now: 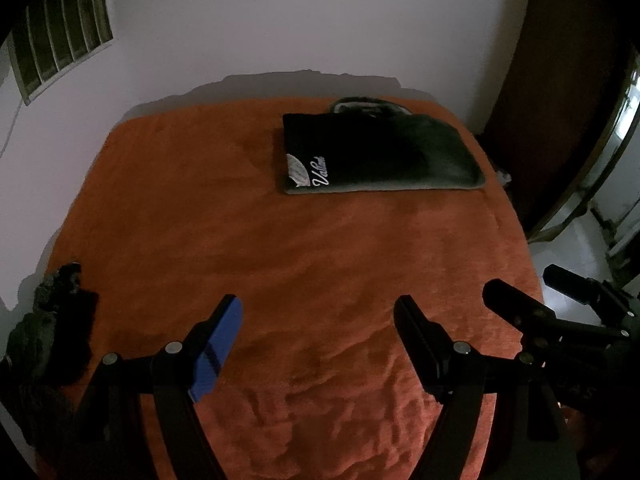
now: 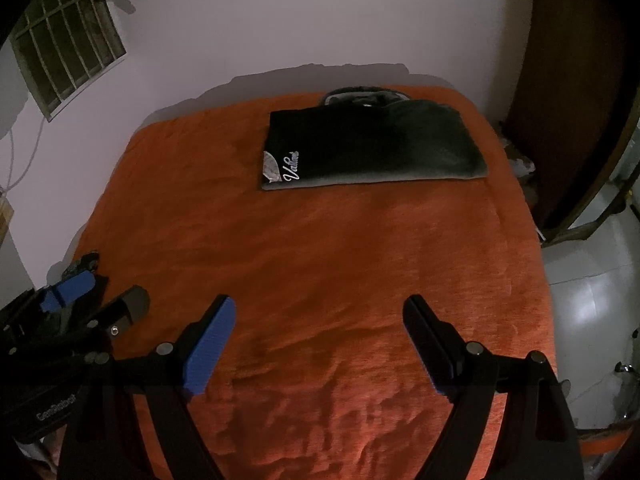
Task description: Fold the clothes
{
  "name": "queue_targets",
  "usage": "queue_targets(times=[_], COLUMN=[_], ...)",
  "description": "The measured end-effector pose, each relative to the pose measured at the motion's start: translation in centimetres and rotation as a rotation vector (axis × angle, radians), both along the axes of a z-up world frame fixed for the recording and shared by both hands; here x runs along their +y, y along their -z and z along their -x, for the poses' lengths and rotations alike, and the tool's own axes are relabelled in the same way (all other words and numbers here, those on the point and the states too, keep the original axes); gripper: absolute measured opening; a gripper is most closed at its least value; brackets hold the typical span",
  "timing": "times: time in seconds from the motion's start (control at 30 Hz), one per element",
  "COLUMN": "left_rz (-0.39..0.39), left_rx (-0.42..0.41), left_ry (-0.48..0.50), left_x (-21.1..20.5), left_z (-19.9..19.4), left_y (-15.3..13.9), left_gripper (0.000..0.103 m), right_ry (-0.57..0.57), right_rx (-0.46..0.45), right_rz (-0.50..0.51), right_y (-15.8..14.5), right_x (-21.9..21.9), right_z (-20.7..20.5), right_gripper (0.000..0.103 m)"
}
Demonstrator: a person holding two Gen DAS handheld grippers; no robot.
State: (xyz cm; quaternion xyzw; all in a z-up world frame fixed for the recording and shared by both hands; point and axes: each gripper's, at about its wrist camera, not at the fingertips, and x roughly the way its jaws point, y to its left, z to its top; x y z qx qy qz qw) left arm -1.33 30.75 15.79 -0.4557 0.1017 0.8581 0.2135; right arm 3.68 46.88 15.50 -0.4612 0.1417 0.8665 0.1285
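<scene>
Both the left gripper and right gripper spread their fingers wide, empty; the folded black shirt hides a grey garment behind it.

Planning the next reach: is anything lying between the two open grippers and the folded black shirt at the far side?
Nothing visible: only bare orange bedspread separates the left gripper and right gripper from the black shirt.
</scene>
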Motion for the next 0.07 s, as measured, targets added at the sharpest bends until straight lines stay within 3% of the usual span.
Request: queue_targets(times=[0.07], left_rz=[0.000], left_rx=[-0.005], left_ry=[-0.001], left_x=[-0.09], left_z=[0.08], left_y=[0.14], left_gripper=[0.079], right_ry=[-0.003], right_rx=[-0.002], right_rz=[0.005], right_y=[0.12], right_x=[-0.01], right_z=[0.11], right_gripper=[0.085])
